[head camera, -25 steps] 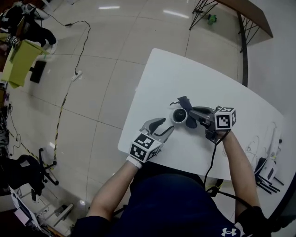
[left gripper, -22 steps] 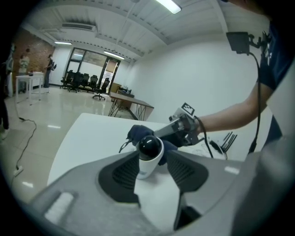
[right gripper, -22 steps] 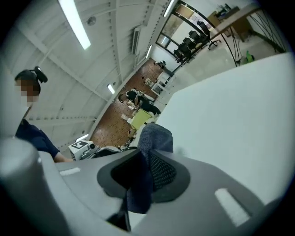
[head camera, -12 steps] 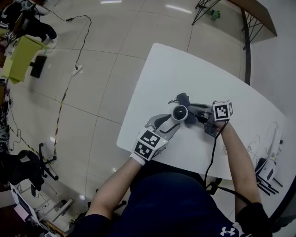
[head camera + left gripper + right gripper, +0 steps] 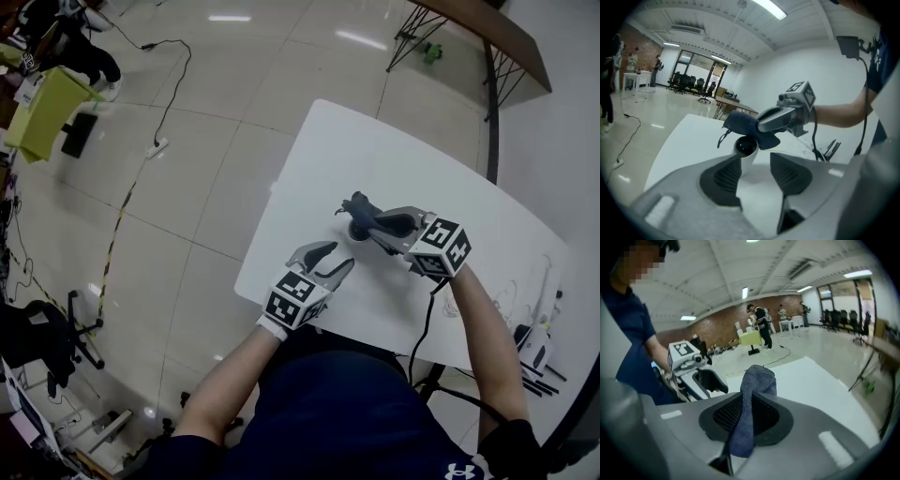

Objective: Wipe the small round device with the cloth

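Blue-grey cloth (image 5: 751, 399), soft and limp, sits pinched in the right gripper's (image 5: 746, 420) narrow jaws, over the small round device (image 5: 746, 146). The left gripper's (image 5: 756, 174) jaws gape empty, just short of it on the worktop (image 5: 328, 159). It looks light, glossy and slide-prone: brace its white base.

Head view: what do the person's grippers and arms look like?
The left gripper and right gripper are grey with dark-padded jaws, each bearing a white cube with black square markers. A black cable trails from the right one. The person wears a navy short-sleeved shirt.
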A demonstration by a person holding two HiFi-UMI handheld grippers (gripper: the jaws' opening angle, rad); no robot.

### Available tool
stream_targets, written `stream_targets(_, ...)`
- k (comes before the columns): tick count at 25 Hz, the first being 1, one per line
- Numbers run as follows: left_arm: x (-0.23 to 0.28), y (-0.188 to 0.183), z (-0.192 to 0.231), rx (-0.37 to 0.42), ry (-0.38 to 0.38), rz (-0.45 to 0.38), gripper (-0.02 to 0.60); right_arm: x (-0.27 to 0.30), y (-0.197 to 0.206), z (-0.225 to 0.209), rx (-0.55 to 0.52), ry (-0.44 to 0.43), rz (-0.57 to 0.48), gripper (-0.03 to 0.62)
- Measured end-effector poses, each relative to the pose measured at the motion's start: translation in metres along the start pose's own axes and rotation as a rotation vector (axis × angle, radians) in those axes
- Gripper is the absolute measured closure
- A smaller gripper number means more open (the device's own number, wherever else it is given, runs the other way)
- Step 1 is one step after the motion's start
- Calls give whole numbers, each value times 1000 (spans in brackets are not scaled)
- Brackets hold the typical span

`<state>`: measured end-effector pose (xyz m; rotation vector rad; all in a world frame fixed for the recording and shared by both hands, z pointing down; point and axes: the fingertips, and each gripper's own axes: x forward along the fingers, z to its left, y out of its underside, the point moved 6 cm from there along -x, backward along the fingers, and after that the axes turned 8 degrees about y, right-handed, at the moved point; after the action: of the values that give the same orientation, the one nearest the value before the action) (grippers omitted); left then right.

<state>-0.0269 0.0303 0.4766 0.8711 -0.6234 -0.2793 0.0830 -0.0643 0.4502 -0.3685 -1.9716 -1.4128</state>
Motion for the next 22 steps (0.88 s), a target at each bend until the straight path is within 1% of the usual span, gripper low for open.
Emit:
stream_targets(3,-1,4,-6,1,3,-1,390,4,-2,35,-373,100,133,530)
stream_targets(4,-2,5,-7,1,4,-2,390,5,-1,45,-488,124,175,530)
stream_targets(5,-3,5,-8,1,4,-4,390,7,1,54,-581,138,207,530)
stream_targets(6,-4,6,-8,-1,4,-6,388,9,3,62,-648,145,232,530)
stream_targets(7,-5,6,-8,-3,4,-8,390,11,6,67,-693,148,248,530)
stream_targets(8,-6,6,-8,-6,4,-9,390,12,7,70,-716,150,257,530)
stream_targets(9,-7,7,-7,-9,4,-9,390,13,8,71,-715,149,255,530)
stream_targets(10,-7,8,-7,-11,3,-9,390,12,6,69,-690,144,242,530)
stream_targets(11,-7,8,-6,-14,4,-8,390,11,3,65,-642,138,219,530)
stream_targets(14,-6,8,-4,-21,4,-6,390,4,-10,42,-421,119,116,530)
stream_targets(16,-4,8,0,-17,0,-3,390,3,-12,22,-266,91,66,530)
stream_targets(19,1,5,2,-19,11,10,390,6,-7,-6,-102,10,48,530)
stream_targets(22,7,1,4,-9,15,24,390,10,-1,-25,-5,-99,52,530)
